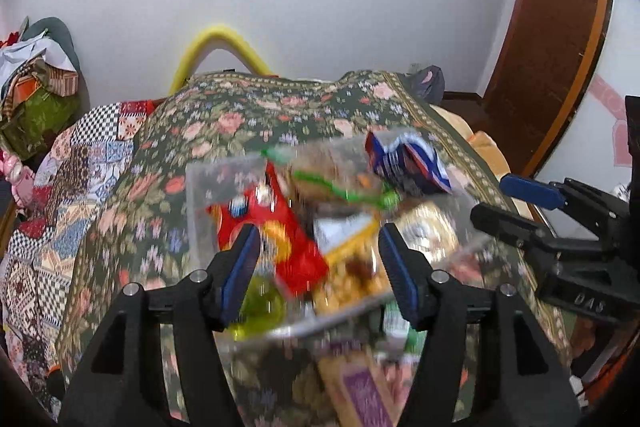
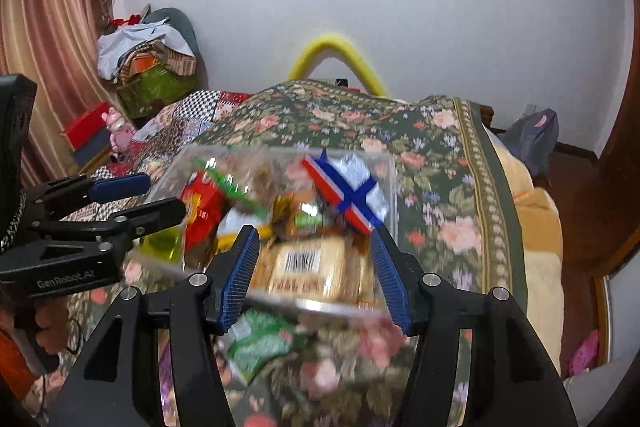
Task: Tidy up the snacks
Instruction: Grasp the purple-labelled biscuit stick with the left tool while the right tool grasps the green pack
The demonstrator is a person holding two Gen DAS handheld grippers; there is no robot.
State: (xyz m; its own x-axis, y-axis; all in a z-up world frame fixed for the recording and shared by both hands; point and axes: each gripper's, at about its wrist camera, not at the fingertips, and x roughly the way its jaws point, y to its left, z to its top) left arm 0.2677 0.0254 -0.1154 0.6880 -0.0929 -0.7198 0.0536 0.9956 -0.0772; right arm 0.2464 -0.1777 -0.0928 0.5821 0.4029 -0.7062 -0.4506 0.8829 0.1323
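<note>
A clear plastic box full of snack packs sits on the floral bedspread; it also shows in the right wrist view. Inside are a red pack, a blue, white and red pack, a barcode-labelled biscuit pack and a green-edged pack. My left gripper is open and empty, just above the box's near side. My right gripper is open and empty, over the box's near rim. The image is motion-blurred. A green snack pack lies on the bed in front of the box.
A purple and tan pack lies on the bedspread near the left gripper. The right gripper shows at the right in the left view; the left one shows at the left in the right view. A clothes pile sits far left.
</note>
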